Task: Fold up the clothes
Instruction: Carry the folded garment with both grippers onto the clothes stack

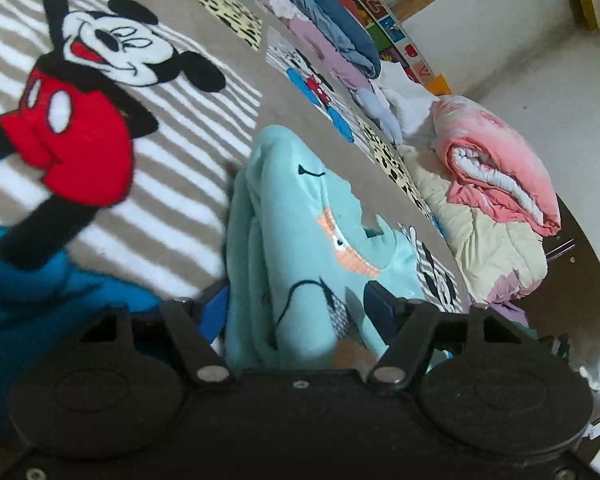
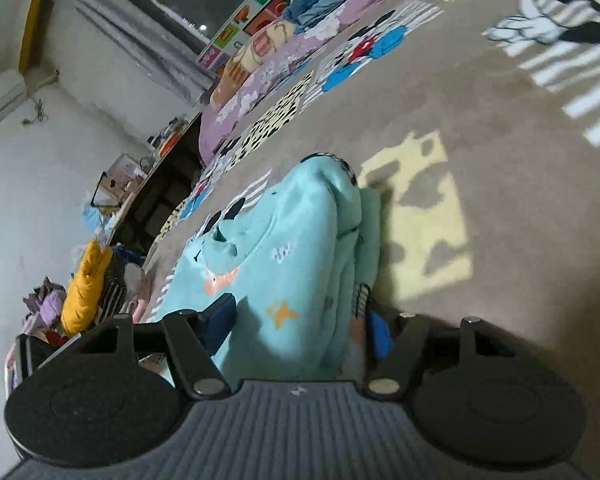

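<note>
Cartoon-printed blanket [image 1: 204, 184] covers the bed; on it the bunched turquoise garment [image 1: 300, 240] runs straight ahead between both grippers' jaws, left gripper [image 1: 296, 308] and right gripper [image 2: 300, 320] apparently clamping its near edge.

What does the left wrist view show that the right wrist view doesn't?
Only the left view: a folded pink quilt and the blanket's big mouse in red shorts. Only the right view: a yellow garment on a side pile and a cluttered shelf. Both: the teal garment between the jaws, on the patterned blanket.
</note>
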`<state>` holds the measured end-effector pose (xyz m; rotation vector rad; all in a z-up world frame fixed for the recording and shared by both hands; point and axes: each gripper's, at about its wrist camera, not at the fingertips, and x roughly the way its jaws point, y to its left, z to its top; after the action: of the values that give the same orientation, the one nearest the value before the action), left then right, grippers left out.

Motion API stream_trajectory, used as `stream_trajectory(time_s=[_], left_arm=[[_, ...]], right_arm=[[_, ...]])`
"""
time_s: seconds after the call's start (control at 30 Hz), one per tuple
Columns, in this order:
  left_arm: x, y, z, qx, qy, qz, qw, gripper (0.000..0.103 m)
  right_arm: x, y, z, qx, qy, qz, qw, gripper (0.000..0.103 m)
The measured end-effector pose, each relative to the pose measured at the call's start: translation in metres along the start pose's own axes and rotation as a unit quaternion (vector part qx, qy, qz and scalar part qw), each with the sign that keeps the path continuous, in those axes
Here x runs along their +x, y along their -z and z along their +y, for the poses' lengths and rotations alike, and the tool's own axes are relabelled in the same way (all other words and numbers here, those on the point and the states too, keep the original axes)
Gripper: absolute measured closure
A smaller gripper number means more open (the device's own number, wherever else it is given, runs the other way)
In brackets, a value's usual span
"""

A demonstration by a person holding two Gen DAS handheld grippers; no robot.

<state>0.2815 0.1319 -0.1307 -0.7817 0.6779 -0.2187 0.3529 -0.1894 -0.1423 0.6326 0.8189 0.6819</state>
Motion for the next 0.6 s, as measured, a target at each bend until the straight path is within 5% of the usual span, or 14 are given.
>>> stream_trajectory(time_s=[0.27,0.6], left_arm=[[-0.004,0.004,0.000,-0.026,0.015,-0.002,0.9996,0.063],[-0.084,0.011,-0.006,-0.093,0.061,-0.023,0.9935,0.065]], right_arm=[[0.001,0.001,-0.001,-0.001,-0.003,-0.016,1.000,0.055],[-0.033,0.023,0.012,0.082,-0.081,-0.019,0.993,0.063]])
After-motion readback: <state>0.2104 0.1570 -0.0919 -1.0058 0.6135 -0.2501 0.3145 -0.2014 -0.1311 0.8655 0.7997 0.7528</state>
